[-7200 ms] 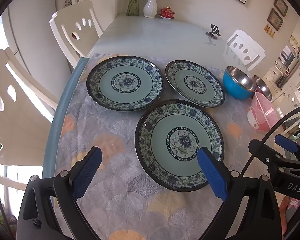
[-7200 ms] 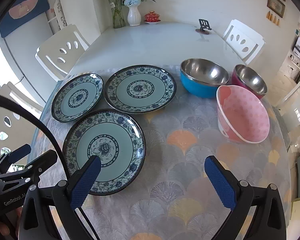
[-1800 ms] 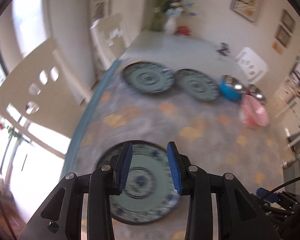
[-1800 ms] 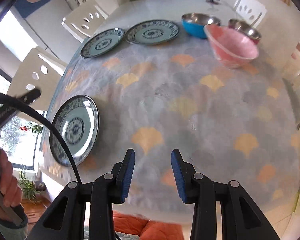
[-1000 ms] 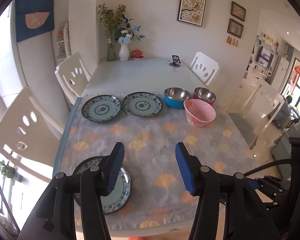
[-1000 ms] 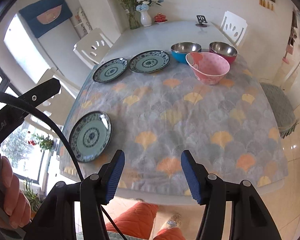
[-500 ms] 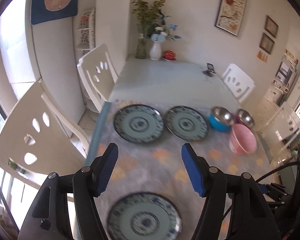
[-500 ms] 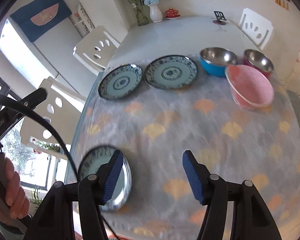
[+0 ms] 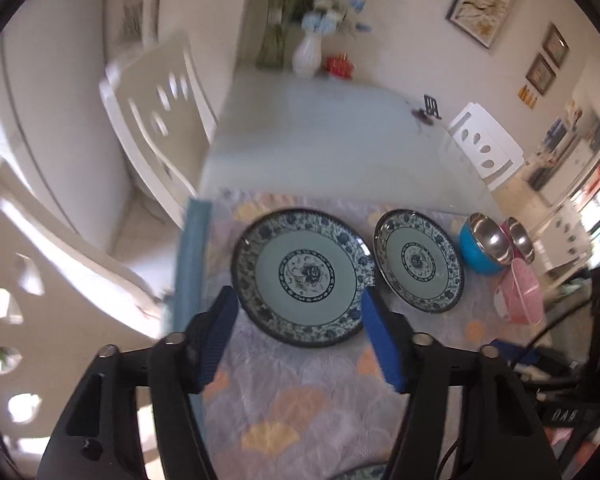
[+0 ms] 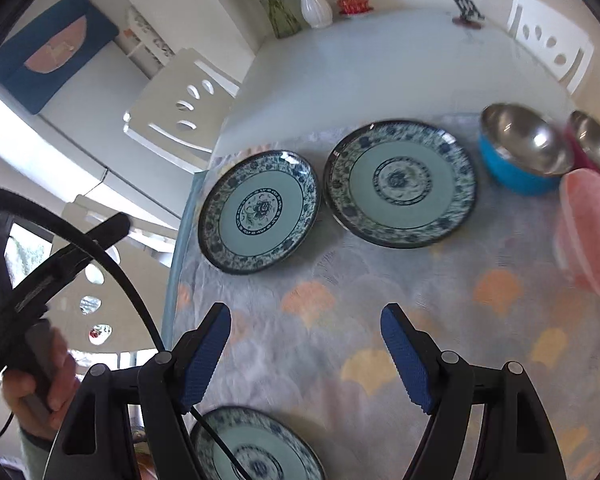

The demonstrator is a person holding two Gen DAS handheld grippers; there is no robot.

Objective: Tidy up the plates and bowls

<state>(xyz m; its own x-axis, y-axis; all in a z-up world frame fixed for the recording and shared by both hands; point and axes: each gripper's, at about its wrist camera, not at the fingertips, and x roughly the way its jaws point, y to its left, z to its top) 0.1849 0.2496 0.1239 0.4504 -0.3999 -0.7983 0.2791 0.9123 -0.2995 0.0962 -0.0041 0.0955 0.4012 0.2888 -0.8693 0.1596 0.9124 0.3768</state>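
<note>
Two blue-and-green patterned plates lie side by side on the cloth, the left plate [image 9: 300, 276] [image 10: 260, 210] and the right plate [image 9: 418, 260] [image 10: 400, 182]. A third plate [image 10: 256, 448] lies near the table's front edge. To the right stand a blue bowl [image 9: 486, 246] [image 10: 520, 152], a dark red bowl [image 10: 592, 140] and a pink bowl [image 9: 518, 296] [image 10: 592, 232]. My left gripper [image 9: 296, 320] hovers over the left plate's near rim, its jaws closing with nothing pressed between them. My right gripper [image 10: 304, 328] hangs above bare cloth, jaws opening and empty.
White chairs [image 9: 160, 120] [image 10: 188, 100] flank the table's left side, whose blue edge [image 9: 190, 264] runs close to the left plate. A vase [image 9: 306, 56], a red pot and a small stand [image 9: 430, 106] sit at the far end. A hand [image 10: 36, 392] and a cable show at left.
Both grippers have moved forward and down over the table toward the two far plates. The near plate has slipped to the bottom edge. Right jaws widened; left jaws narrowed slightly.
</note>
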